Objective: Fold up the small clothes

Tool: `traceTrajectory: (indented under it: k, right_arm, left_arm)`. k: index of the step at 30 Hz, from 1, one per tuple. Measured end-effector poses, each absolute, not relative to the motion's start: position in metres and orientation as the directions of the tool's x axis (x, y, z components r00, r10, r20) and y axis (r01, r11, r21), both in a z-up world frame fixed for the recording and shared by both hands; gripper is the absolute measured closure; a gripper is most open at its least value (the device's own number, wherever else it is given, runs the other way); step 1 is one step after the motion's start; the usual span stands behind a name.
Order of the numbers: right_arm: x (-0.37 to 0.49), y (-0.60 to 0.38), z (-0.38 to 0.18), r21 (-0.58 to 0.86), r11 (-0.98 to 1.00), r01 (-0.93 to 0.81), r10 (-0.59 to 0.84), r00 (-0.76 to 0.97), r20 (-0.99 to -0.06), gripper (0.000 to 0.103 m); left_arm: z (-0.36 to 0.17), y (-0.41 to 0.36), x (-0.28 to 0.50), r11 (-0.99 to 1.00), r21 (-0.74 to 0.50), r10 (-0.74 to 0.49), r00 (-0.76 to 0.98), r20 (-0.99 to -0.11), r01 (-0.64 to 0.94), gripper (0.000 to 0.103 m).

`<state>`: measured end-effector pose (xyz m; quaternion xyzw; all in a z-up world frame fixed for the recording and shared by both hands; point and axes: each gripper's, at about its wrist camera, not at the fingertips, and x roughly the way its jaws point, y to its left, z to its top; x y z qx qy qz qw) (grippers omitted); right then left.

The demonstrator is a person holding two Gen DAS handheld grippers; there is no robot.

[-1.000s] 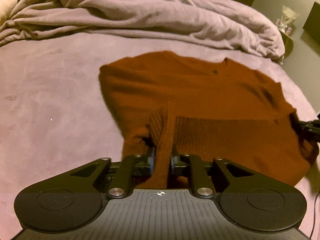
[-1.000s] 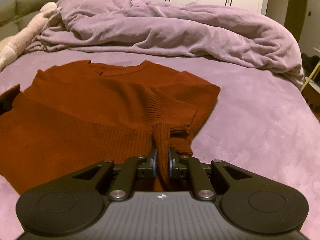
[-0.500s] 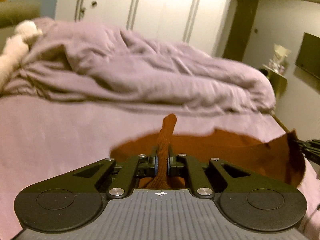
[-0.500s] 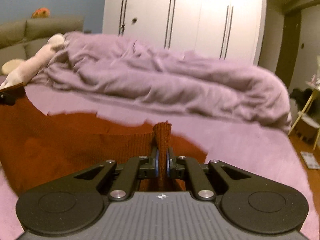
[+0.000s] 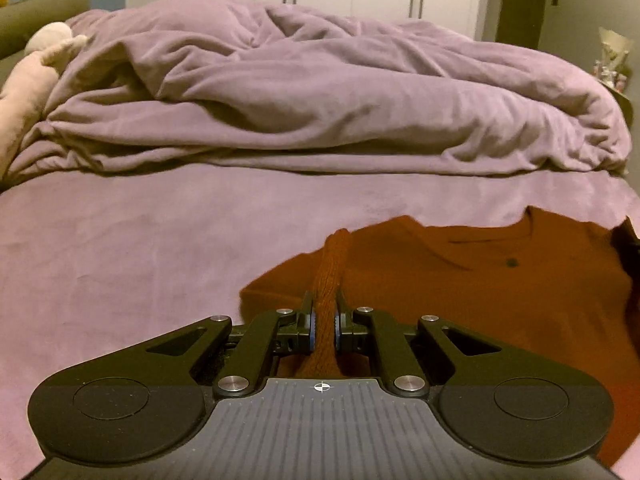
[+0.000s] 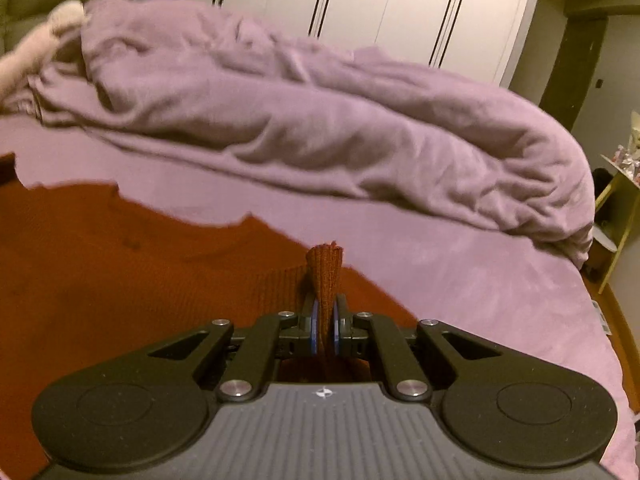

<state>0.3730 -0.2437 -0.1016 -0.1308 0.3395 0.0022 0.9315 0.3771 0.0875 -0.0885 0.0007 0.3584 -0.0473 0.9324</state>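
A rust-brown ribbed knit sweater [image 5: 480, 288] is held over the near part of the mauve bedsheet [image 5: 140, 240]. Its hem is pinched in the left gripper [image 5: 324, 322] and the right gripper [image 6: 325, 322], both closed on bunched fabric. The knit looks soft, light and limp, so the corners are best gripped.

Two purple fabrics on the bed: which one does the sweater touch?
The flat sheet; the sweater hangs over it. The rumpled duvet is heaped farther back, clear of it.

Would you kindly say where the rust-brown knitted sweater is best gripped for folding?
By its ribbed hem corners, from the near side: the rust-brown knitted sweater spreads wide, and each gripper, left and right, already pinches a ribbed bunch.
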Motion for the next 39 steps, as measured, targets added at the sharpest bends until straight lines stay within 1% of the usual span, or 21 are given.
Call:
traceTrajectory:
  k: [4,7,10,12,15,18,20,23,26,27,29,31,34,36,37,38,39]
  right_arm:
    - [0.379,-0.244,-0.099,-0.254,0.965,-0.064,-0.108,0.785,-0.610,0.097]
    - [0.392,-0.244,-0.087,-0.260,0.964,-0.054,-0.114,0.801,-0.587,0.097]
    - [0.410,-0.239,-0.081,-0.293,0.956,-0.017,-0.156,0.816,-0.556,0.097]
    - [0.423,-0.238,-0.079,-0.288,0.958,0.016,-0.177,0.819,-0.545,0.097]
    - [0.441,-0.237,-0.088,-0.282,0.958,0.053,-0.207,0.807,-0.553,0.097]
    - [0.452,-0.237,-0.110,-0.284,0.956,0.077,-0.236,0.778,-0.583,0.097]
    - [0.454,-0.236,-0.125,-0.297,0.951,0.080,-0.250,0.765,-0.594,0.097]
    - [0.453,-0.233,-0.141,-0.319,0.945,0.077,-0.263,0.761,-0.593,0.097]
    - [0.456,-0.233,-0.144,-0.317,0.945,0.083,-0.265,0.761,-0.592,0.096]
    - [0.457,-0.234,-0.144,-0.317,0.945,0.085,-0.267,0.758,-0.595,0.095]
    - [0.457,-0.233,-0.147,-0.326,0.941,0.085,-0.274,0.757,-0.593,0.095]
    - [0.457,-0.232,-0.149,-0.335,0.938,0.088,-0.282,0.757,-0.590,0.094]
    - [0.458,-0.232,-0.150,-0.339,0.936,0.090,-0.286,0.757,-0.587,0.092]
    - [0.458,-0.236,-0.149,-0.324,0.940,0.102,-0.285,0.757,-0.588,0.086]
    - [0.458,-0.238,-0.148,-0.316,0.942,0.114,-0.289,0.756,-0.588,0.083]
    - [0.457,-0.241,-0.147,-0.307,0.942,0.133,-0.297,0.756,-0.584,0.077]
    - [0.456,-0.244,-0.145,-0.300,0.942,0.153,-0.307,0.755,-0.579,0.071]
  left_arm:
    - [-0.079,0.086,0.379,0.995,-0.009,-0.081,0.766,-0.637,0.098,0.093]
    - [-0.061,0.085,0.386,0.996,0.012,-0.068,0.804,-0.591,0.093,0.093]
    - [-0.052,0.080,0.398,0.998,0.035,-0.025,0.836,-0.549,0.053,0.093]
    - [-0.055,0.079,0.410,1.000,0.020,0.000,0.838,-0.545,0.013,0.093]
    - [-0.073,0.072,0.427,0.998,0.040,0.058,0.824,-0.564,-0.043,0.093]
    - [-0.103,0.064,0.441,0.994,0.086,0.110,0.773,-0.625,-0.072,0.092]
    - [-0.119,0.063,0.442,0.992,0.095,0.128,0.754,-0.645,-0.087,0.091]
    - [-0.132,0.068,0.443,0.989,0.093,0.145,0.743,-0.653,-0.111,0.088]
    - [-0.136,0.073,0.444,0.987,0.082,0.159,0.738,-0.655,-0.139,0.083]
    - [-0.137,0.073,0.444,0.986,0.086,0.165,0.736,-0.657,-0.144,0.081]
    - [-0.137,0.070,0.445,0.984,0.103,0.176,0.737,-0.652,-0.143,0.080]
    - [-0.139,0.067,0.445,0.982,0.119,0.187,0.737,-0.650,-0.144,0.075]
    - [-0.140,0.071,0.446,0.979,0.107,0.201,0.732,-0.651,-0.173,0.061]
    - [-0.142,0.078,0.445,0.973,0.090,0.218,0.721,-0.657,-0.212,0.039]
    - [-0.143,0.083,0.445,0.970,0.079,0.223,0.714,-0.664,-0.230,0.033]
    - [-0.144,0.088,0.445,0.965,0.067,0.231,0.704,-0.671,-0.254,0.018]
    - [-0.145,0.095,0.446,0.957,0.056,0.245,0.687,-0.684,-0.286,0.007]
